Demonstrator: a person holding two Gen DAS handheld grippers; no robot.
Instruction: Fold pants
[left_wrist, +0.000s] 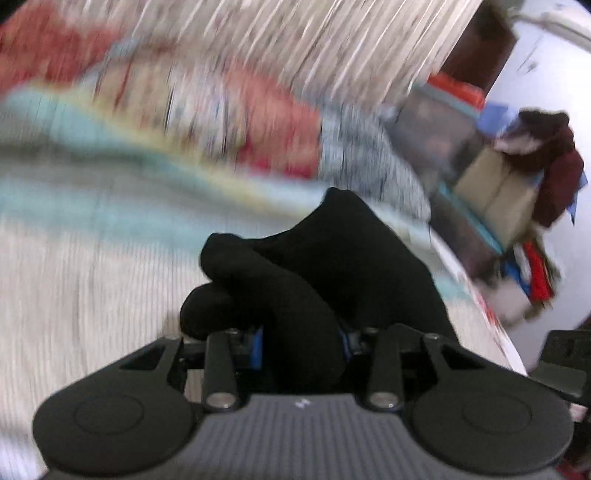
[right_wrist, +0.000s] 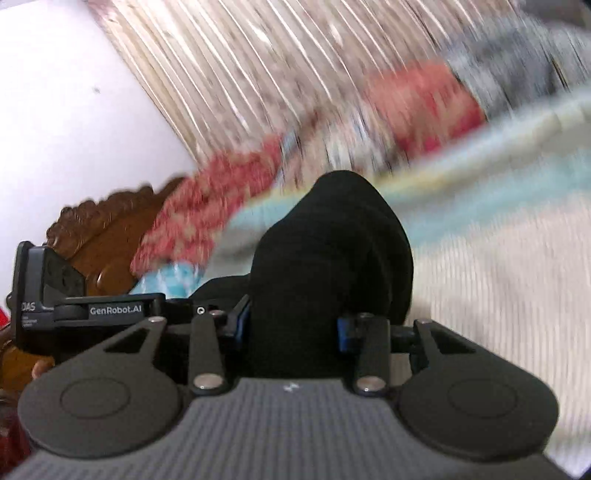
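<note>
Both grippers, left gripper (left_wrist: 299, 343) and right gripper (right_wrist: 293, 328), are clamping bunched black pants (left_wrist: 317, 266) above the striped bed (left_wrist: 92, 295); judging, they should be lifting evenly, keeping the fabric taut.

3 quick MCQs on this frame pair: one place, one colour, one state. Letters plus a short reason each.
1. In the right wrist view, where is the carved wooden headboard?
A. left of the gripper
B. right of the gripper
C. directly above it

2. What colour is the garment in the grippers?
A. red
B. black
C. light blue

3. What is the left gripper doing?
A. open over bare bed
B. shut on nothing
C. shut on the pants

Key: 1 A, the headboard shows at the left edge, left of the right gripper. 2 B, the pants are black in both views. 3 C, cloth bunches between the blue pads of the left gripper above the striped bedsheet.
</note>
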